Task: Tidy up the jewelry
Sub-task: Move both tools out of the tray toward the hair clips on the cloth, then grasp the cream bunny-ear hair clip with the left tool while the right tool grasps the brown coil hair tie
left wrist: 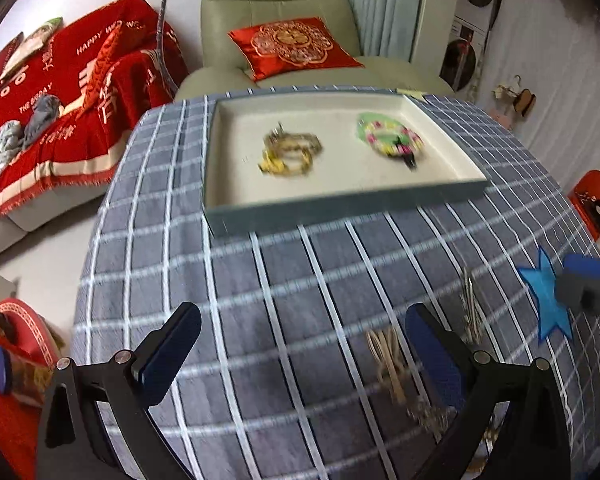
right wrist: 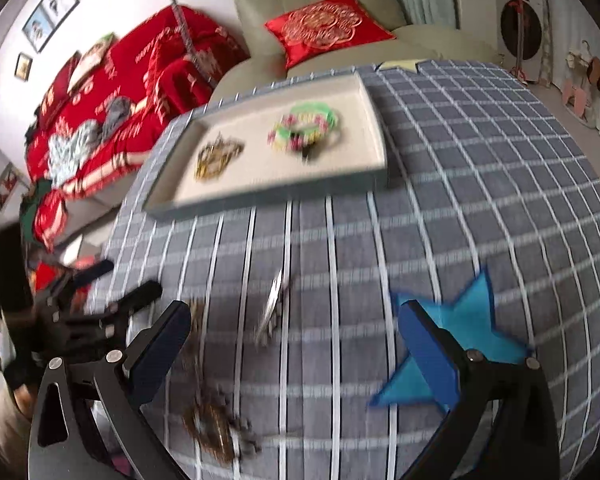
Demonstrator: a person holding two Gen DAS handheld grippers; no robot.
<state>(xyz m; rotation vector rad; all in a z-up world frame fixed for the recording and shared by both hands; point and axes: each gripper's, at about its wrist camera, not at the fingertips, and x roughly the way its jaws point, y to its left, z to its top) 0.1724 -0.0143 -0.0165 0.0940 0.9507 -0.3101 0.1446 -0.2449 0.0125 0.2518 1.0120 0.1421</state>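
Both grippers, left gripper [left wrist: 300,352] and right gripper [right wrist: 296,354], were spread wide and empty. Loose chains [right wrist: 274,308] lay on the cloth [left wrist: 260,280] nearer than the tray [left wrist: 340,204], which already held bracelets [left wrist: 290,154]. Likely step: reach for next piece; next needs a pinch on a chain. The blanket beyond the tray read "HAPPY".

You see a grey-blue tablecloth [left wrist: 300,264] checked with white lines, and on it a tray [left wrist: 340,204] with grey-green walls and a cream floor. In the tray, gold jewelry [left wrist: 290,154] lies left, green-and-pink beaded bracelets [left wrist: 390,138] right. Near right is a blue star patch [right wrist: 460,340]. Far off sits a red cushion [left wrist: 294,46] with gold embroidery.
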